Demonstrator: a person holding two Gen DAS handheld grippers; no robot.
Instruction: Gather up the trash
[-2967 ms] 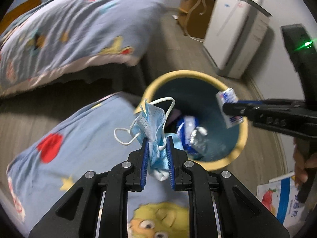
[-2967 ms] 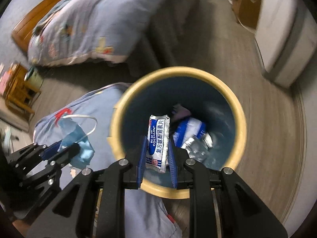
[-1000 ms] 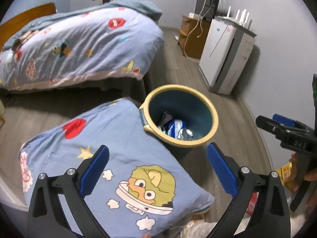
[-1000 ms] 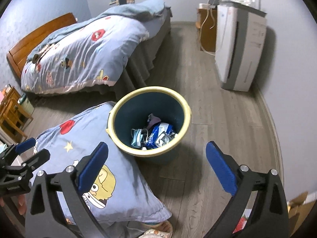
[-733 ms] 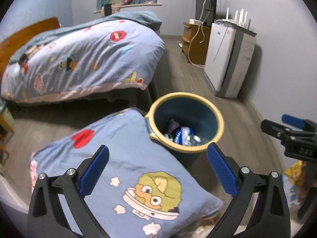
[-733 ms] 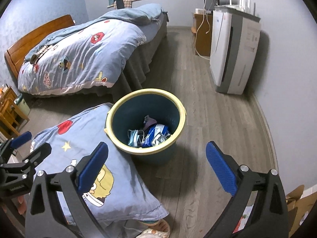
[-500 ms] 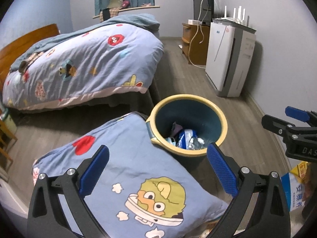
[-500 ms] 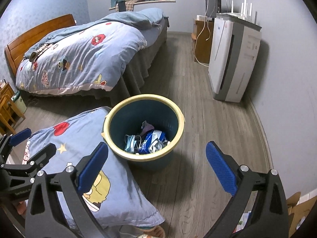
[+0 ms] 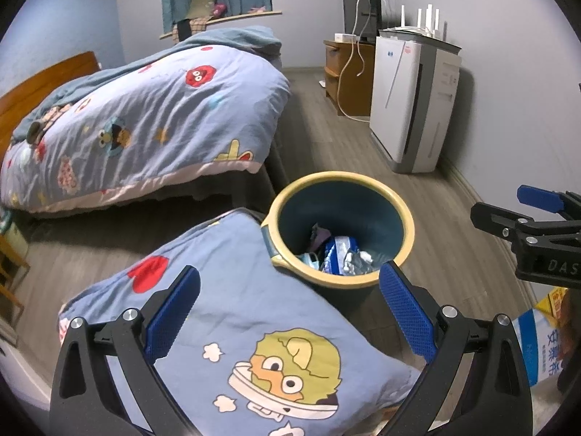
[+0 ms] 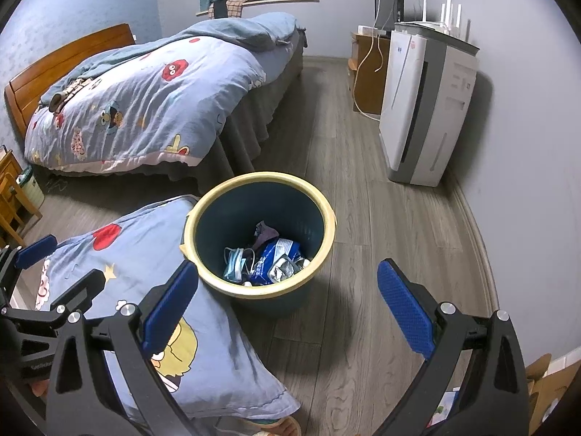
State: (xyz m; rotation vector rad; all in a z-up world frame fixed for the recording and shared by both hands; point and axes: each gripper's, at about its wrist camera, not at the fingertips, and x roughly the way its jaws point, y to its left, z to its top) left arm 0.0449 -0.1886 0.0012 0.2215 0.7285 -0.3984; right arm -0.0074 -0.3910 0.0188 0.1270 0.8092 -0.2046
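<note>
The trash (image 10: 265, 259) lies at the bottom of the bin (image 10: 259, 292), which stands on the floor (image 10: 381, 239) touching the pillow (image 9: 232, 312); your left gripper (image 9: 287, 303) and right gripper (image 10: 287, 299) both gape wide and empty above it

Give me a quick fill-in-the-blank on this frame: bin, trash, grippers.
1. The blue face mask lies inside the ____.
2. The bin's rim is ____ in colour.
3. The left gripper and the right gripper both have their jaws ____ and hold nothing.
4. The cartoon pillow touches the bin on the robot's ____ side.

Missing words: bin; yellow; open; left
</note>
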